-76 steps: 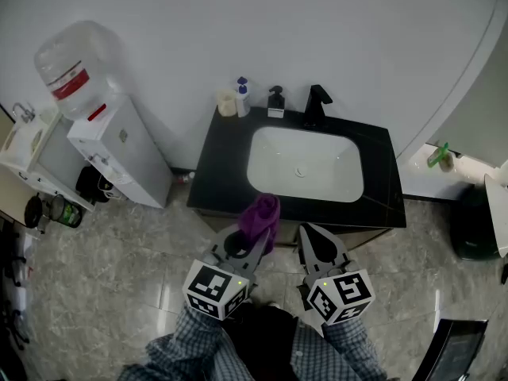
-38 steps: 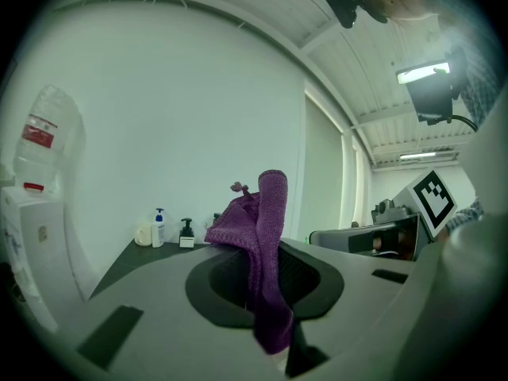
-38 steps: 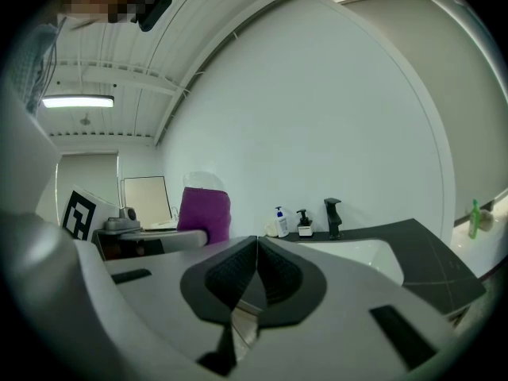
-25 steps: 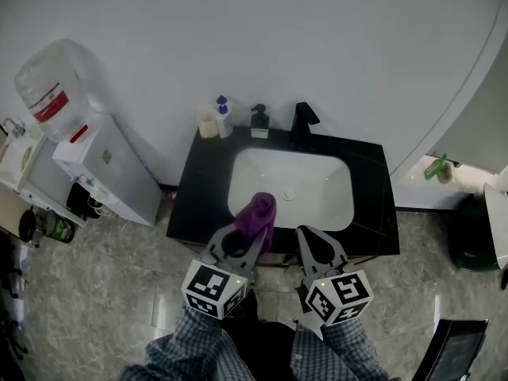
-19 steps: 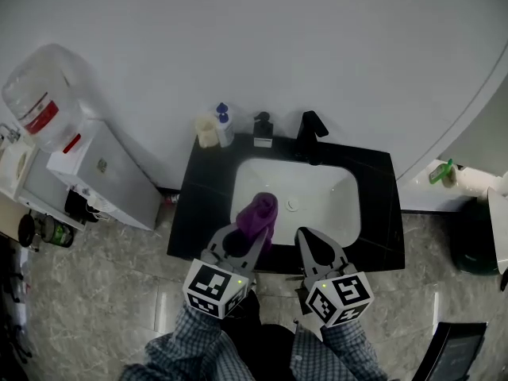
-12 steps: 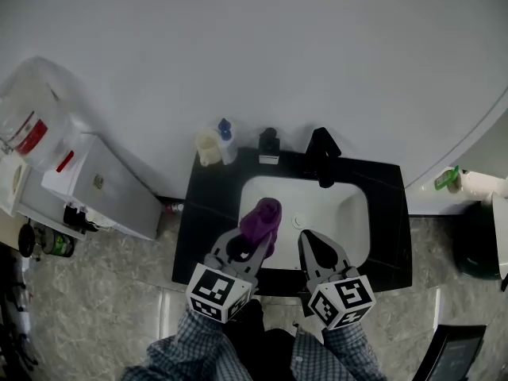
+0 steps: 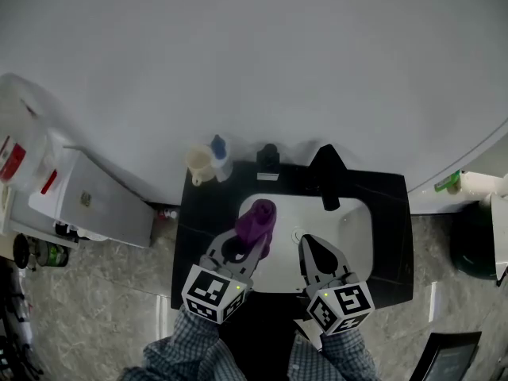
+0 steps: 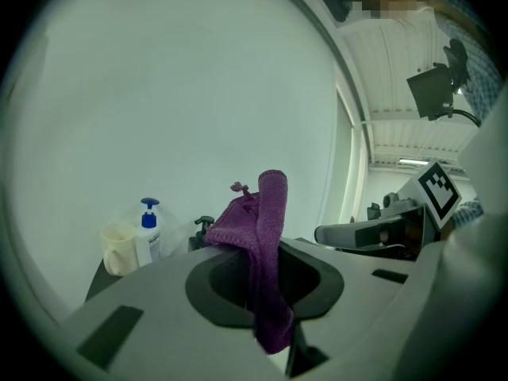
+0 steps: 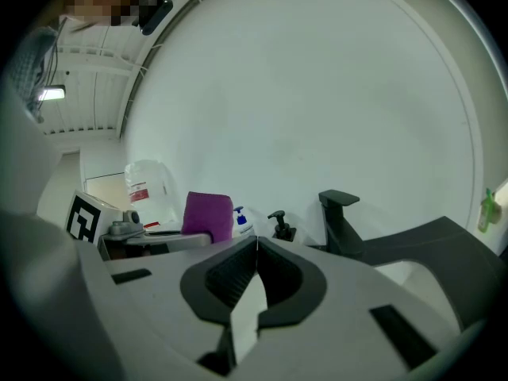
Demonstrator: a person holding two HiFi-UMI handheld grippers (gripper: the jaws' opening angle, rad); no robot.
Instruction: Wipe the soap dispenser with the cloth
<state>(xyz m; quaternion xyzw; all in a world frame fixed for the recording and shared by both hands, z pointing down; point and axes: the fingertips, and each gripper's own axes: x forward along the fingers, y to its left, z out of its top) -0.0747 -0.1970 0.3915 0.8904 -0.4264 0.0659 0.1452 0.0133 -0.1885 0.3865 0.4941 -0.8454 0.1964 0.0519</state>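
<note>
Left hand-held gripper [image 7: 243,248] clamps a purple cloth [image 7: 257,219] over the white sink [image 7: 359,222]. Right hand-held gripper [image 7: 311,249] is pressed closed. The black soap dispenser [image 7: 268,159] stands at the worktop's [image 7: 205,213] back edge, its label probably too blurred to read.

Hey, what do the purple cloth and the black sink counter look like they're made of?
Cloth: soft textile, probably microfibre or terry; its surface shows a fuzzy nap. Counter: smooth black stone or stone-look slab, slightly glossy with faint pale lines.
</note>
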